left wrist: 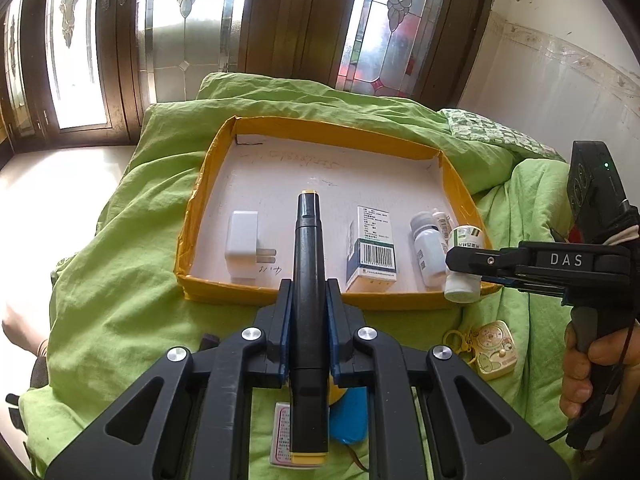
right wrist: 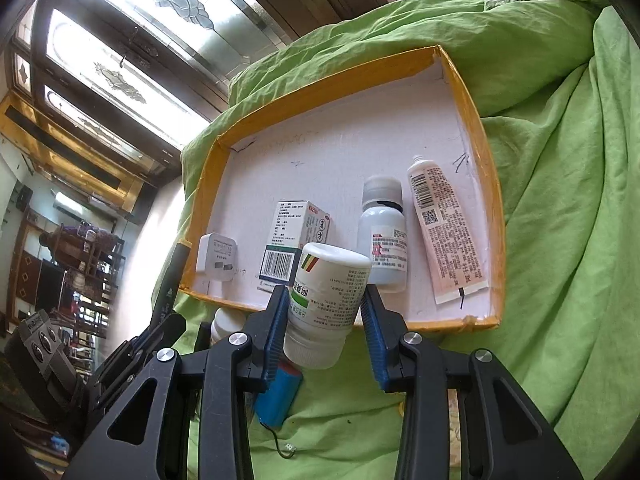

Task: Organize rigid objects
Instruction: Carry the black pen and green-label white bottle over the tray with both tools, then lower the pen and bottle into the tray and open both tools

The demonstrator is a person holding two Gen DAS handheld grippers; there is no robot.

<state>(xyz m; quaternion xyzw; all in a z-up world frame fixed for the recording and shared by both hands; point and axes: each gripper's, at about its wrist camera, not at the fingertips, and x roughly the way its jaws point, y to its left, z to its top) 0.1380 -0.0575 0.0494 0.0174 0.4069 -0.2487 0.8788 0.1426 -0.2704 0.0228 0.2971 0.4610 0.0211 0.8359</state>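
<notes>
Two items are being carried toward the shallow yellow-rimmed cardboard tray (left wrist: 192,216) that is set on the green bedcover (left wrist: 120,240), so the placing step is judged to be in hand. A long black pen-shaped tool with yellow ends (left wrist: 306,264) is clamped between the narrowly closed fingers of the left gripper (left wrist: 307,292). Its long axis is seen running straight along the gripper's pointing line, with the far yellow tip aimed over the near rim at the bare white floor between the white plug adapter (left wrist: 242,248) and the upright white medicine box with a barcode (left wrist: 372,248).

A white plastic pill bottle with a green-striped label (right wrist: 326,300) is held by the right gripper (right wrist: 326,312), whose blue-padded fingers are closed on its sides at moderate width. The bottle is tilted, cap toward the camera and base toward the tray, hanging just over the near rim. Behind it a grey-white bottle (right wrist: 382,236) and a flat white tube with red print (right wrist: 444,232) are seen lying in the tray.

A lowering of each item into a free stretch of floor is called for next, the tool probably laid flat in the gap, the bottle set down clear of the grey-white bottle before the fingers are released.
</notes>
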